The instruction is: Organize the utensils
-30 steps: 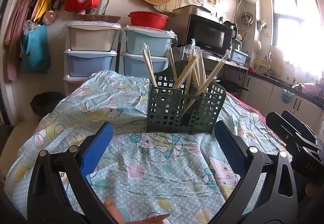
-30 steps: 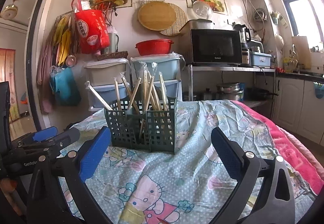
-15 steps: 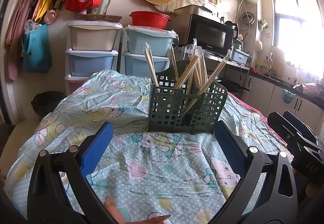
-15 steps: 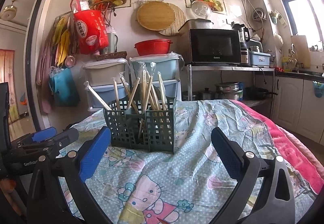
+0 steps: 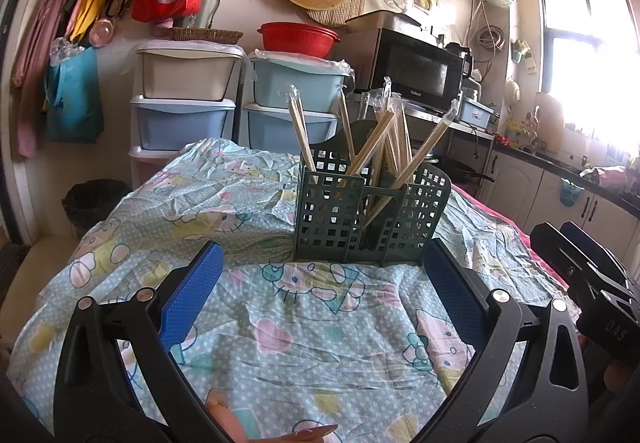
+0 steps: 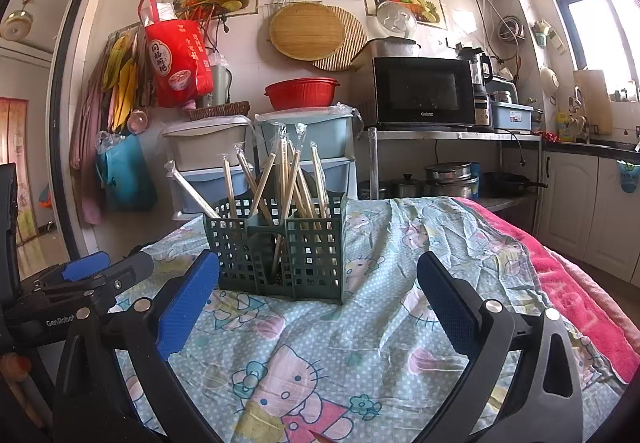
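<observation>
A dark green lattice utensil holder [image 5: 370,219] stands upright on the table and also shows in the right wrist view [image 6: 278,251]. Several wrapped wooden chopsticks [image 5: 378,147] stand tilted in its compartments; they also show in the right wrist view [image 6: 288,183]. My left gripper [image 5: 322,271] is open and empty, a little in front of the holder. My right gripper [image 6: 318,283] is open and empty, just short of the holder. Each gripper shows at the edge of the other's view: the right one [image 5: 588,275] and the left one [image 6: 80,279].
The table wears a wrinkled light-blue cartoon cloth [image 5: 300,323] with a pink blanket [image 6: 580,287] along its right side. Behind stand plastic drawer units [image 5: 184,111], a red basin [image 5: 298,39], a microwave [image 6: 424,93] on a metal rack and a dark bin [image 5: 94,199] on the floor.
Both grippers have drifted slightly; the holder sits a touch nearer in both views. Both stay open and empty.
</observation>
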